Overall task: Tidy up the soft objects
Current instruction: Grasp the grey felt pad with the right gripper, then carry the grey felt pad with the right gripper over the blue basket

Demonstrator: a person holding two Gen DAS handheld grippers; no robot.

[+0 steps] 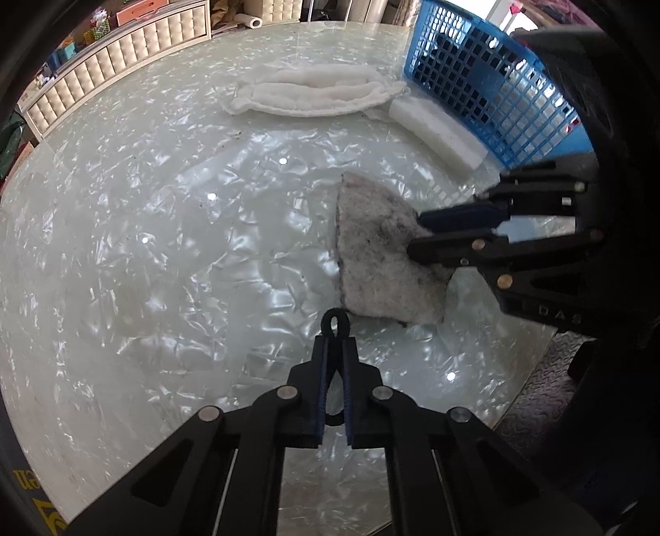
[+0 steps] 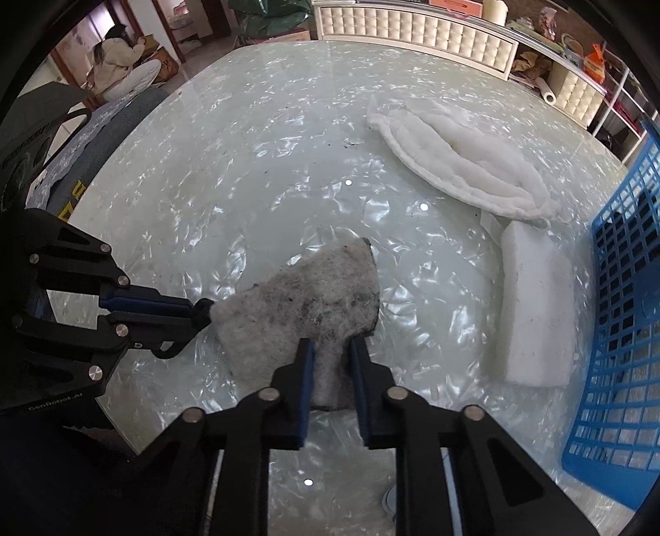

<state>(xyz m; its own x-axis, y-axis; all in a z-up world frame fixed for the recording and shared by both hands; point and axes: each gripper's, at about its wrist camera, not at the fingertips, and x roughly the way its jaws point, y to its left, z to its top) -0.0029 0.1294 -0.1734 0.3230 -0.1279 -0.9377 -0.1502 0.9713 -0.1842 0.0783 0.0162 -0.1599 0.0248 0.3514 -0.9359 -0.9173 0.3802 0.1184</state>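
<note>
A grey fuzzy felt pad (image 2: pixel 317 297) sits above the pearly table, also in the left wrist view (image 1: pixel 379 255). My right gripper (image 2: pixel 332 350) is shut on its near edge; it shows from the side in the left wrist view (image 1: pixel 416 235). My left gripper (image 1: pixel 335 342) is shut on a black cord loop (image 1: pixel 335 323) at the pad's corner; it shows at left in the right wrist view (image 2: pixel 198 313). A white padded cloth (image 2: pixel 466 165) and a white foam block (image 2: pixel 536 313) lie further back.
A blue plastic lattice basket (image 2: pixel 618 313) stands at the table's right side, also in the left wrist view (image 1: pixel 486 82). A tufted cream cabinet (image 2: pixel 412 29) runs behind the table. A person (image 2: pixel 119 62) sits at far left. The table edge (image 1: pixel 524 379) is near right.
</note>
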